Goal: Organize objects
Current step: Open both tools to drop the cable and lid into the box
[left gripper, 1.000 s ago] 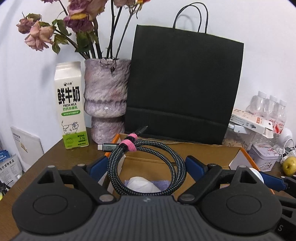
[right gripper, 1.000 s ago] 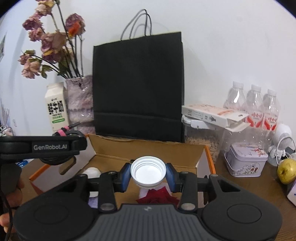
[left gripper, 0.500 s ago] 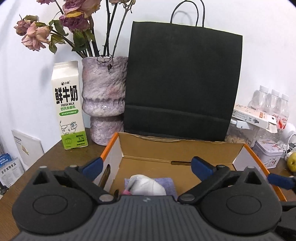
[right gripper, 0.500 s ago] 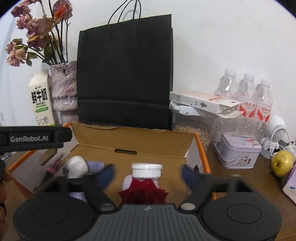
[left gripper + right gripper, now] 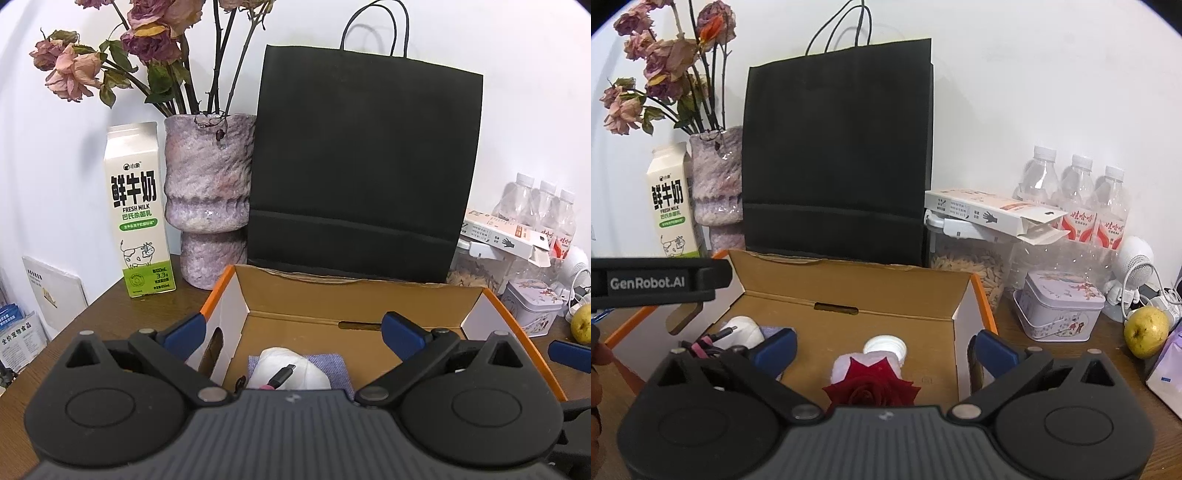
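In the cardboard box [image 5: 849, 295], the white bottle [image 5: 882, 349] lies just ahead of the right gripper [image 5: 882, 352], whose fingers have just been opening and hold nothing.

A big black paper bag [image 5: 836, 162] stood against the white wall at the back of the brown table [image 5: 110, 314]. Just left of it was a purple fuzzy vase [image 5: 208, 199] with dried pink roses [image 5: 70, 70] in it. A milk carton [image 5: 137, 210] stood beside the vase. On the right, three water bottles [image 5: 1078, 195] were lined up by the wall. A flat white packet [image 5: 990, 214] lay on top of a clear jar of grain [image 5: 967, 266]. Near them sat a small tin [image 5: 1060, 310], a yellow pear [image 5: 1147, 332] and a little white toy figure [image 5: 1134, 266]. Some papers [image 5: 22, 336] leaned at the far left.
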Action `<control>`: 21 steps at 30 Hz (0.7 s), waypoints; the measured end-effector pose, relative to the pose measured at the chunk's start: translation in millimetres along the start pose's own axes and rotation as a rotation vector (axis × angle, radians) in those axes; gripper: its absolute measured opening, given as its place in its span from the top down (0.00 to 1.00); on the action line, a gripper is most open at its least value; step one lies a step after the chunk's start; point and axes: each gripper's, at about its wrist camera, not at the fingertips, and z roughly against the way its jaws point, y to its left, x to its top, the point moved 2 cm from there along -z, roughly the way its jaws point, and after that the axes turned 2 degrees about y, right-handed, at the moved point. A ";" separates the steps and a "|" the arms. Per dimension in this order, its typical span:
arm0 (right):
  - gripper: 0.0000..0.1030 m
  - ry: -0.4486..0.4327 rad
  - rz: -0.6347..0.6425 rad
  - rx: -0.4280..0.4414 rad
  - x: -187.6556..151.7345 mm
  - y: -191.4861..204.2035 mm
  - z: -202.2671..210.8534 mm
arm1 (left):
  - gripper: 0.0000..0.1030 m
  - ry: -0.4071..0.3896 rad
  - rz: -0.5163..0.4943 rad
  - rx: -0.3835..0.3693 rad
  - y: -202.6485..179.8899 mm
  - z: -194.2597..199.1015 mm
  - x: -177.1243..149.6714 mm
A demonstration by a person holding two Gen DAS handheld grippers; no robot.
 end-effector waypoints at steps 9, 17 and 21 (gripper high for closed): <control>0.00 -0.010 0.021 0.012 2.7 6.1 14.1 | 0.00 0.006 0.005 -0.001 0.7 7.7 1.4; 0.00 -0.033 0.037 0.029 7.1 11.4 31.8 | 0.00 -0.011 0.002 -0.005 0.6 21.3 1.9; 0.00 -0.050 0.050 0.031 7.7 15.4 43.7 | 0.00 -0.022 0.005 -0.007 2.3 33.0 1.6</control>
